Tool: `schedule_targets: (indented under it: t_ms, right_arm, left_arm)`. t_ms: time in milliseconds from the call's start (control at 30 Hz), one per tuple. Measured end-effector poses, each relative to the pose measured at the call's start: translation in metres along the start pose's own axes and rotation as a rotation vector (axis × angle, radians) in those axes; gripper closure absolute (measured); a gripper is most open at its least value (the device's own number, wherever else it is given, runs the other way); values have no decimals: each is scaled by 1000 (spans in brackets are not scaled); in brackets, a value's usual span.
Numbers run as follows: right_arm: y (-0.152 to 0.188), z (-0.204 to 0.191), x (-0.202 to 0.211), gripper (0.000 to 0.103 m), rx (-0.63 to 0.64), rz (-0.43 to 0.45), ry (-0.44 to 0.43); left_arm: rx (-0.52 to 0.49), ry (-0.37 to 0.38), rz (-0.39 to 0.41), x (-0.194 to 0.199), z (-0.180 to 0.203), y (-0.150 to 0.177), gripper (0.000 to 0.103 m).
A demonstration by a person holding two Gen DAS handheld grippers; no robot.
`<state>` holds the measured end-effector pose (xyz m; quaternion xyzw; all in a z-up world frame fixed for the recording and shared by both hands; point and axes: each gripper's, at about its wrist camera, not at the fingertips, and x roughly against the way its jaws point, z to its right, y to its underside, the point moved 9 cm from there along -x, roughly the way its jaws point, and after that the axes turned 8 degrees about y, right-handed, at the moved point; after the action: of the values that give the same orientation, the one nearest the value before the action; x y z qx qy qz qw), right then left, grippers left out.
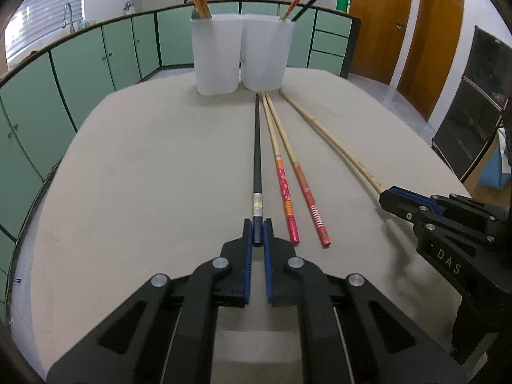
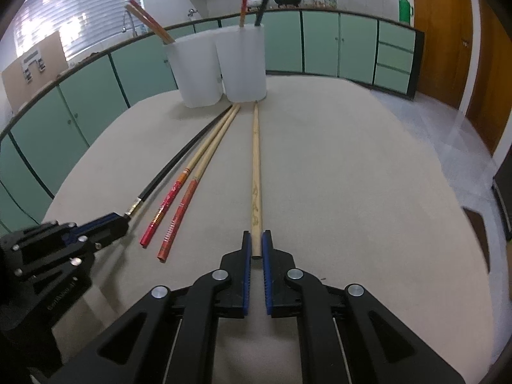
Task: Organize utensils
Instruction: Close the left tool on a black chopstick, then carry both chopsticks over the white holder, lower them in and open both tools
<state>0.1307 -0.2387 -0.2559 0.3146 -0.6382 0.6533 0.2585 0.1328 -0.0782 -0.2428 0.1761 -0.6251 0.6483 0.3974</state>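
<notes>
Chopsticks: four flat on beige table, both grippers clamped on near ends.
Left gripper pinches the black chopstick; right gripper pinches the plain bamboo chopstick. Two red-handled wooden chopsticks lie between. Far side: two white plastic cups touching, each holding chopsticks.

Both grippers pointed steeply down at the table side by side, the left gripper clamped on a black chopstick, the right gripper on a bamboo one.
</notes>
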Motion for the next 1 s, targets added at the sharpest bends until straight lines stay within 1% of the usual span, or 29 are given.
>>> schedule_targets:
  t_ms: [167, 333, 500, 667, 833, 1000]
  right_arm:
    - [-10, 7, 16, 96, -19, 33, -10]
    - [-33, 17, 38, 96, -47, 93, -25]
    - [-63, 21, 63, 96, -54, 166, -34]
    - [-91, 22, 82, 96, -55, 214, -60]
    - [-121, 23, 99, 96, -48, 258, -92]
    - [-147, 17, 108, 96, -21, 274, -115]
  left_arm:
    - [-21, -10, 61, 28, 3, -13, 97]
    - [-23, -6, 132, 55, 6, -33, 97]
    - [-37, -6, 222, 86, 10, -62, 97]
    - [-51, 7, 298, 110, 14, -92, 97]
    - [-74, 13, 347, 125, 17, -120, 97]
    - [-90, 32, 363, 126, 22, -139, 97]
